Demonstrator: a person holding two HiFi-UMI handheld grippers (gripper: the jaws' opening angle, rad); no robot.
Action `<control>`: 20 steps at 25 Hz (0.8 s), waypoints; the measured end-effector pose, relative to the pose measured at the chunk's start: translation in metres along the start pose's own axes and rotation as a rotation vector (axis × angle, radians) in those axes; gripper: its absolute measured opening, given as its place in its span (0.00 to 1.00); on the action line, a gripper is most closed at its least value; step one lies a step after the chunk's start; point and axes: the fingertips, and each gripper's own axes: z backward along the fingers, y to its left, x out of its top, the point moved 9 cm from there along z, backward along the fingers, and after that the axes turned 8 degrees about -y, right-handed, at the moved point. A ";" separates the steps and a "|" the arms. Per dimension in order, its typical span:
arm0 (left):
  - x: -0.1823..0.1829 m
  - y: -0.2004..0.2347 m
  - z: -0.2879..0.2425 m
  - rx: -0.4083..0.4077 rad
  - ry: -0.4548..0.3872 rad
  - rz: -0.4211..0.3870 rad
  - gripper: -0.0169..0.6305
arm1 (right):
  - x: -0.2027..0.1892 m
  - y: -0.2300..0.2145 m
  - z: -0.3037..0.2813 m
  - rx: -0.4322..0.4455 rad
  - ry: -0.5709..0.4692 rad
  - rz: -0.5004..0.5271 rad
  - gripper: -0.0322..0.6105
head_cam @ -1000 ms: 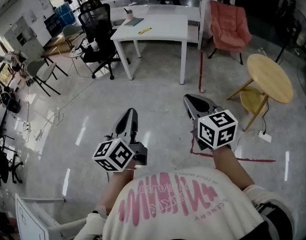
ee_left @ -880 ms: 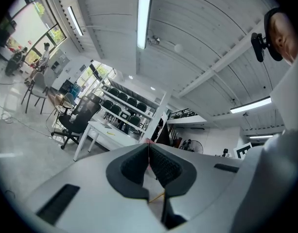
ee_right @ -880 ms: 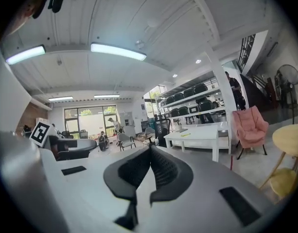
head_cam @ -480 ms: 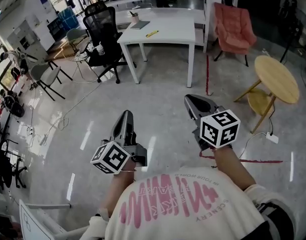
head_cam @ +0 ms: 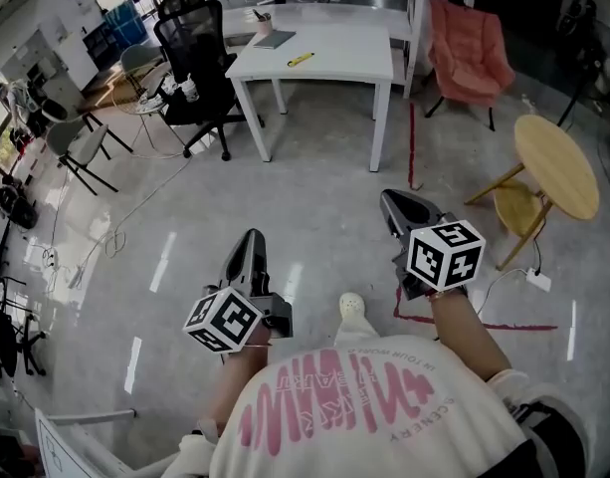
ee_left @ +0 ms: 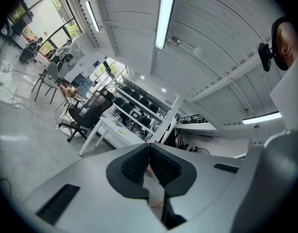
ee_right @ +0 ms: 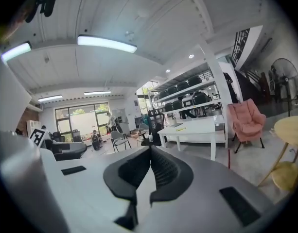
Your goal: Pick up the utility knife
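The yellow utility knife (head_cam: 302, 60) lies on a white table (head_cam: 344, 58) far ahead across the floor. It also shows small in the left gripper view as the knife (ee_left: 122, 132), and in the right gripper view as the knife (ee_right: 181, 129) on the table (ee_right: 197, 127). My left gripper (head_cam: 250, 239) and right gripper (head_cam: 392, 202) are held out side by side over the floor, well short of the table. Both point toward it. The left gripper (ee_left: 149, 148) and right gripper (ee_right: 150, 150) have their pads together with nothing between them.
A black office chair (head_cam: 195, 43) stands left of the table and a pink armchair (head_cam: 469, 48) to its right. A round wooden table (head_cam: 553, 162) is at the right. A red tape line (head_cam: 409, 137) runs along the floor. A notebook (head_cam: 270, 40) lies on the table.
I have stepped toward the white table, and both grippers travelled with me. A shoe now shows on the floor between the grippers. Both stay shut.
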 end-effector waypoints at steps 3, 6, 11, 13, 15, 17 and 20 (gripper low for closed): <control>0.007 0.011 -0.040 0.020 -0.024 -0.011 0.06 | 0.010 -0.024 -0.037 -0.005 0.000 0.025 0.07; 0.012 0.020 -0.088 0.024 -0.032 -0.010 0.06 | 0.023 -0.052 -0.079 0.003 -0.004 0.018 0.07; 0.018 0.029 -0.172 0.021 -0.043 -0.013 0.06 | 0.049 -0.099 -0.148 0.030 -0.013 0.009 0.07; 0.022 0.031 -0.207 0.020 -0.058 -0.016 0.06 | 0.060 -0.118 -0.176 0.042 -0.013 0.015 0.07; 0.027 0.035 -0.241 0.019 -0.076 -0.017 0.06 | 0.070 -0.134 -0.205 0.060 -0.014 0.028 0.07; 0.032 0.039 -0.272 0.015 -0.100 -0.023 0.06 | 0.081 -0.150 -0.234 0.077 -0.020 0.047 0.07; 0.035 0.045 -0.310 0.018 -0.121 -0.031 0.06 | 0.098 -0.176 -0.270 0.084 -0.043 0.065 0.07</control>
